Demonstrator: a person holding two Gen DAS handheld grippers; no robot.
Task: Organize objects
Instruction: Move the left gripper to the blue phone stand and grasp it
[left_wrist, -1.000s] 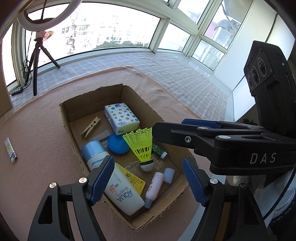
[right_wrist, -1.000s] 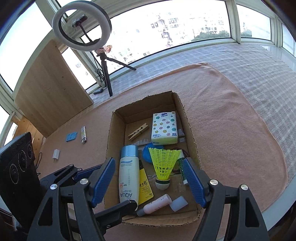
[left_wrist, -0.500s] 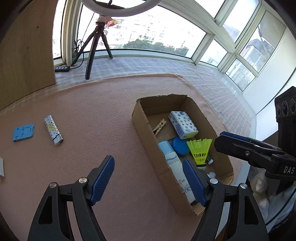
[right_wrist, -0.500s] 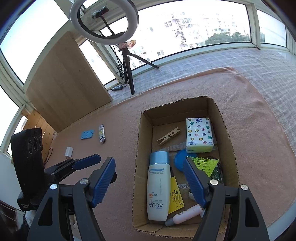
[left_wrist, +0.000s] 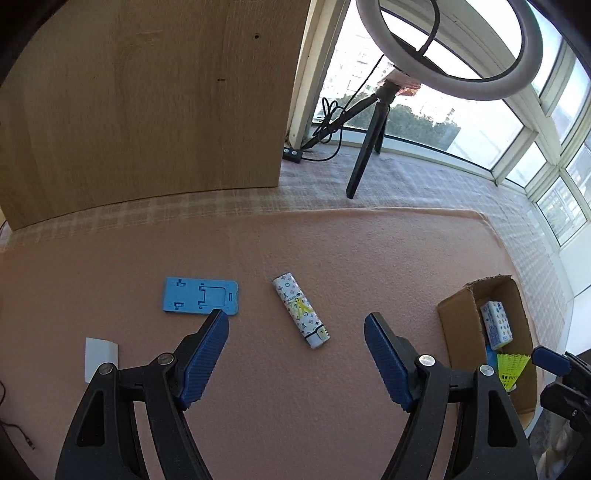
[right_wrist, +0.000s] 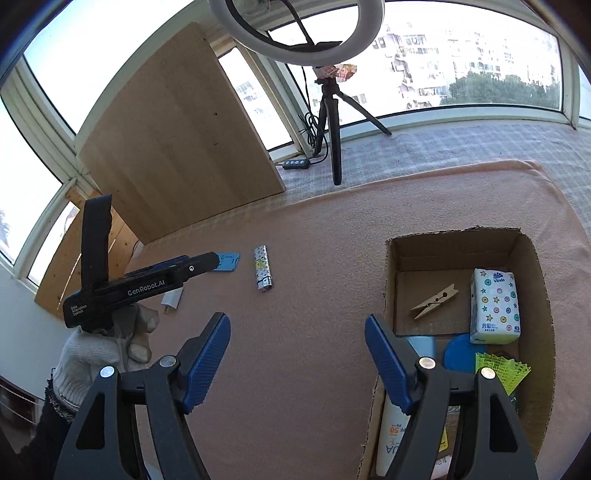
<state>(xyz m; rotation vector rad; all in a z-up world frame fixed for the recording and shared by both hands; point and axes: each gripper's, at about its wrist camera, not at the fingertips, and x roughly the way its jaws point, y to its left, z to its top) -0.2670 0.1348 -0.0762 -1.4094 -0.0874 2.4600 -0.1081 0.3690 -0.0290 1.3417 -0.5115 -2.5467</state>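
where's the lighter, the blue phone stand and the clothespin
lighter (left_wrist: 300, 311), left wrist view, middle of its patterned body
blue phone stand (left_wrist: 200, 301), left wrist view, centre of the flat plate
clothespin (right_wrist: 434, 301), right wrist view, middle of the wooden legs

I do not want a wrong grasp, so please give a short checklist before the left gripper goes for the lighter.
1. Left gripper open, holding nothing: ok.
2. Patterned lighter lies flat on the pink mat, ahead between the fingers: ok.
3. Blue phone stand apart from the lighter: ok.
4. Right gripper open, away from the lighter: ok.
5. Free space in the cardboard box: ok, bare floor near the clothespin.
6. Height above the lighter: cannot tell.
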